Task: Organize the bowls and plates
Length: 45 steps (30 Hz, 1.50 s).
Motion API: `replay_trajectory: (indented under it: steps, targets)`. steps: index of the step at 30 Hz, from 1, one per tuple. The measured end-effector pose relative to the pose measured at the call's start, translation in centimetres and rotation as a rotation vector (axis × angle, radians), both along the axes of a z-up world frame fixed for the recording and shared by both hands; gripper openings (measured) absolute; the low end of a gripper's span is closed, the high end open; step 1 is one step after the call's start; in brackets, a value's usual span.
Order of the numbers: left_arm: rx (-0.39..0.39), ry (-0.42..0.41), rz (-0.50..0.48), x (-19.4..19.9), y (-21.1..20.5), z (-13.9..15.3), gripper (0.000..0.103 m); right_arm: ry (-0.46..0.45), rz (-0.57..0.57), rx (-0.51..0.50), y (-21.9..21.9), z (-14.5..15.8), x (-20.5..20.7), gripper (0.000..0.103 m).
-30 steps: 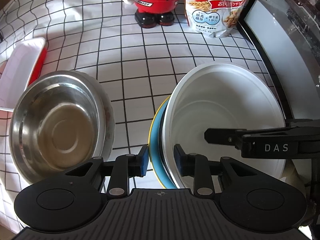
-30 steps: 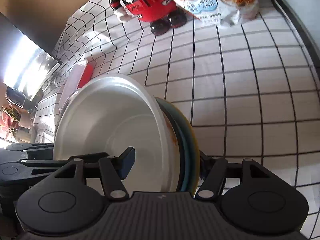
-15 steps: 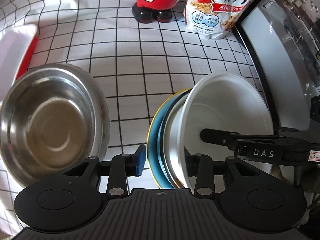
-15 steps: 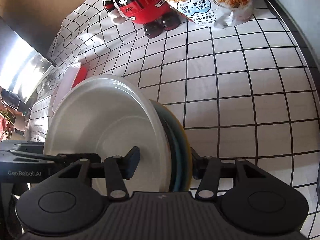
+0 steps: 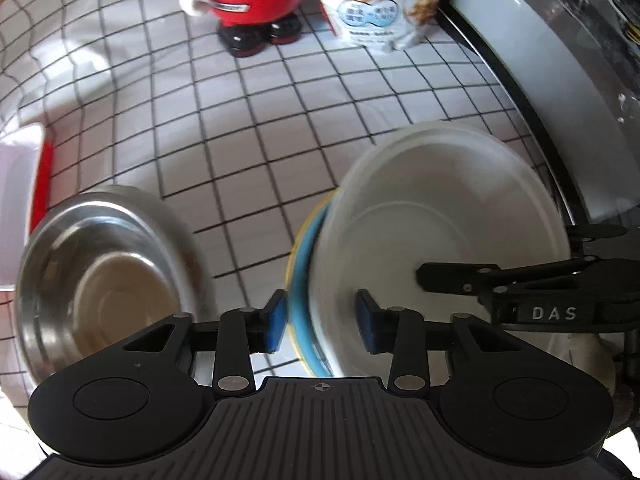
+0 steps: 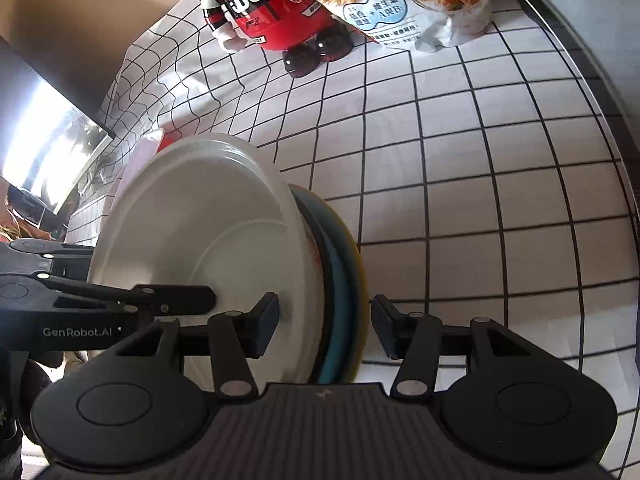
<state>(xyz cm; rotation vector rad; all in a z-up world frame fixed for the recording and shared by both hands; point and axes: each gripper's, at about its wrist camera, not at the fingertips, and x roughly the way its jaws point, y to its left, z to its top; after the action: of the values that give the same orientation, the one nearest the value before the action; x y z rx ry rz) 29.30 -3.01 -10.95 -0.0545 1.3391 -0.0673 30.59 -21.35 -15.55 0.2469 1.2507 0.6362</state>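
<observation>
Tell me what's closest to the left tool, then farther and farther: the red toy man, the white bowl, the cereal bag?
1. White bowl: between the opening left tool fingers.
2. and 3. Red toy man, back centre, and cereal bag, to its right: too close to call.

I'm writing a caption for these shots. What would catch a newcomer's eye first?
Probably the tilted stack of dishes, a white bowl over blue and yellow plates, sitting between both grippers' jaws. Next, the steel bowl beside it on the checked cloth, and the red figurine at the back.
</observation>
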Motion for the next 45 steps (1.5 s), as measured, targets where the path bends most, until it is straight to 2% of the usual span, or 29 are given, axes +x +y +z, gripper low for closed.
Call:
replay_trajectory:
  steps: [4,7,10,17,22,23,26,32,38,45]
  targets:
    - [0.015,0.014,-0.014,0.1,-0.6,0.0,0.048,-0.009,-0.009,0.006,-0.3,-0.1,-0.5,0.051]
    - [0.021,0.019,-0.003,-0.2,0.0,0.5,0.031,-0.044,-0.008,-0.007,-0.2,0.2,-1.1,0.051]
    - [-0.025,0.003,0.006,-0.9,0.6,1.4,0.038,-0.094,-0.012,-0.044,-0.1,0.5,-1.6,0.052]
    - [0.039,-0.033,-0.056,-1.5,-0.8,1.5,0.039,-0.140,-0.004,-0.097,0.6,1.2,-2.0,0.052]
    - [0.065,-0.041,-0.068,-1.6,-1.2,1.4,0.038,-0.127,-0.007,-0.086,1.1,1.2,-2.4,0.052]
    - [0.063,-0.041,-0.063,-1.7,-1.2,1.4,0.038,-0.124,-0.005,-0.081,1.3,1.2,-2.6,0.055]
    - [0.045,-0.033,-0.041,-1.6,-0.9,1.3,0.038,-0.146,-0.012,-0.096,1.9,1.3,-3.2,0.060]
    - [0.005,-0.001,0.010,-1.3,-0.2,0.8,0.036,-0.151,-0.042,-0.106,2.1,1.4,-3.7,0.061]
    - [0.052,0.004,-0.031,-1.1,-0.8,0.2,0.033,-0.137,-0.055,-0.107,2.1,1.4,-3.8,0.061]
    - [0.057,0.008,-0.055,-1.0,-0.7,0.1,0.033,-0.108,-0.066,-0.097,2.1,1.3,-3.3,0.061]
